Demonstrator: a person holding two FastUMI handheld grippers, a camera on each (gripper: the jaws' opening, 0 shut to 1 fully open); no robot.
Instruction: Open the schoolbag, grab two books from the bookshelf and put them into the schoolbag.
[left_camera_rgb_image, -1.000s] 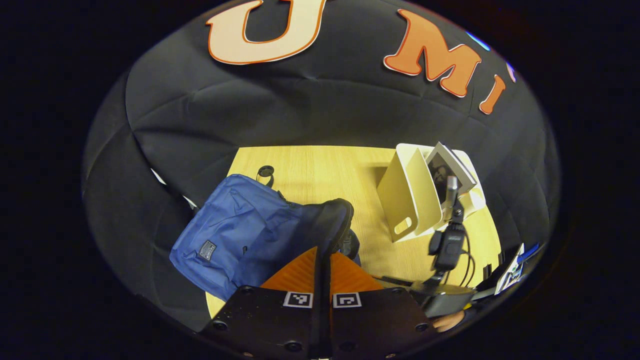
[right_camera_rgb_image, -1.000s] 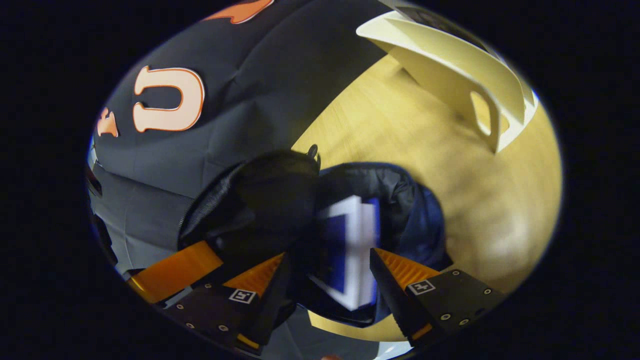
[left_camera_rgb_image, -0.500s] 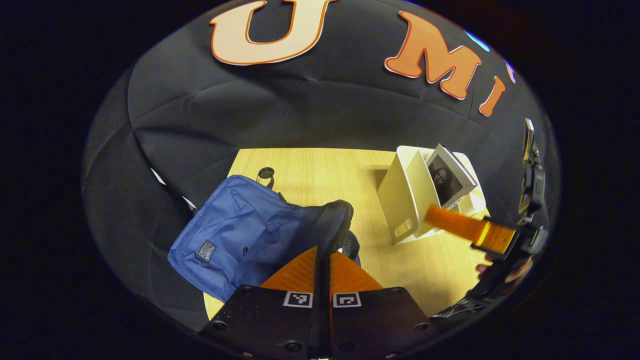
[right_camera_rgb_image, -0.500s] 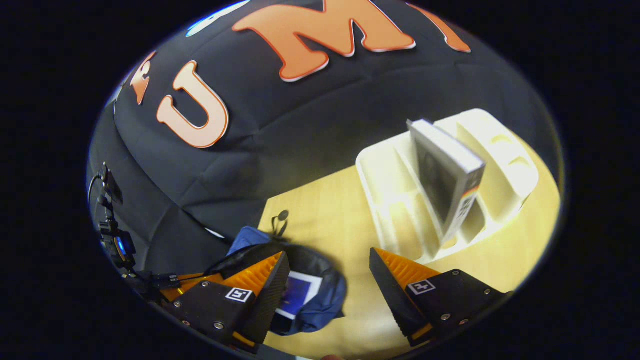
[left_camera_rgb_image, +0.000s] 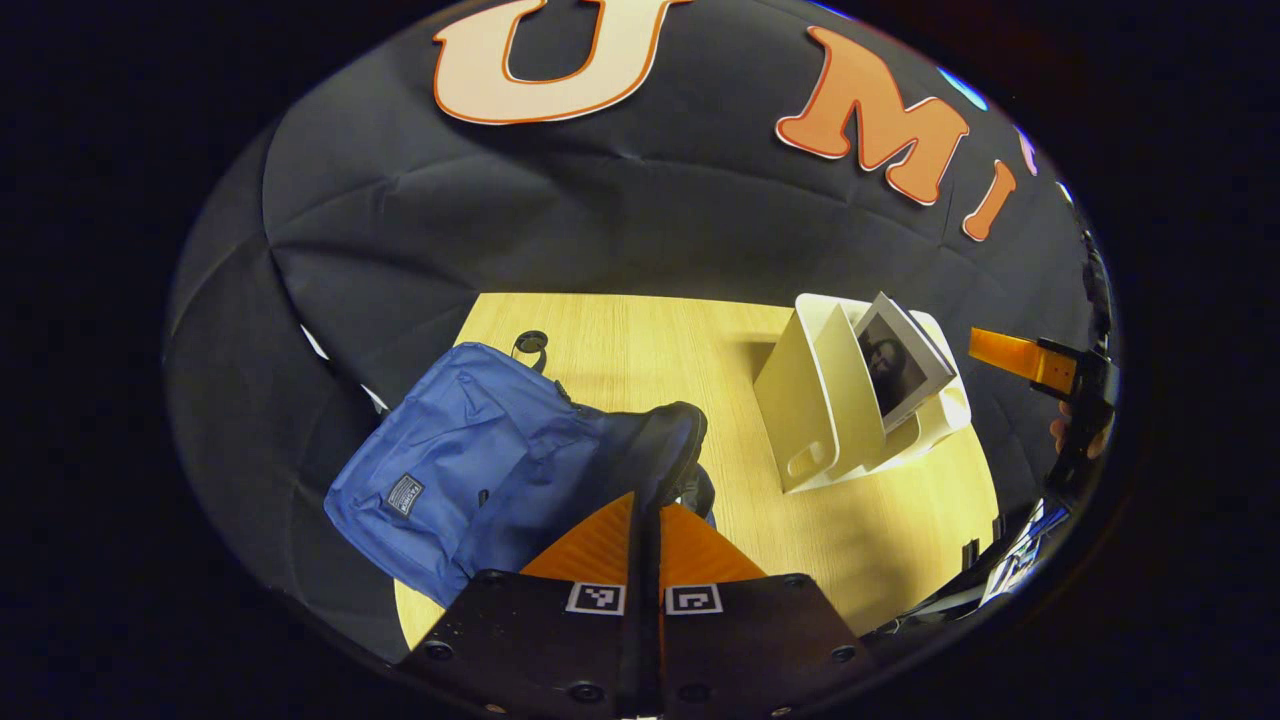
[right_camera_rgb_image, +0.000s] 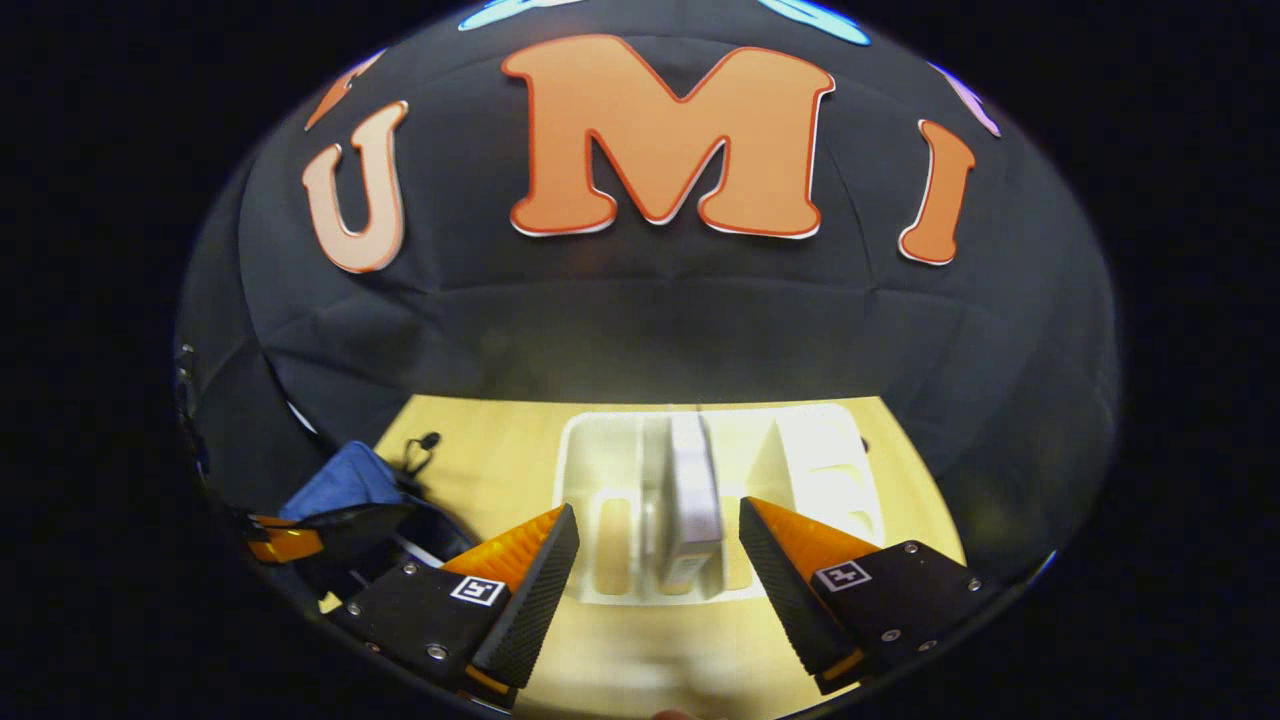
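Facing the bookshelf (right_camera_rgb_image: 620, 480) head-on, the right gripper (right_camera_rgb_image: 660, 560) has its two orange-and-black fingers spread wide with nothing between them, and the remaining book (right_camera_rgb_image: 692, 490) stands directly ahead, framed in the gap. That is the relation the next move turns on: the book is upright in a middle slot of the white rack, its narrow edge towards the gripper and its long axis running up and down, so its two covers face left and right, roughly square to the two pads. Judging from this, a straight advance would bring one finger to each side of it; the divider walls just beside the book leave little room, so the fingers would have to slide in cleanly.

The left gripper (left_camera_rgb_image: 645, 545) looks closed on the dark rim of the blue schoolbag (left_camera_rgb_image: 470, 480), its fingers drawn together around the lip and holding the mouth up. The bag lies on the wooden table (left_camera_rgb_image: 640, 340), well apart from the rack; in the left gripper view the rack sits to the right, with the book (left_camera_rgb_image: 898, 360) leaning in it and the right gripper (left_camera_rgb_image: 1040, 362) just beyond.

The right gripper is much the nearer to the book and is empty, while the other is occupied with the bag. In the right gripper view, the bag (right_camera_rgb_image: 345, 485) lies low to the left, so a loaded hand would have to swing that way.
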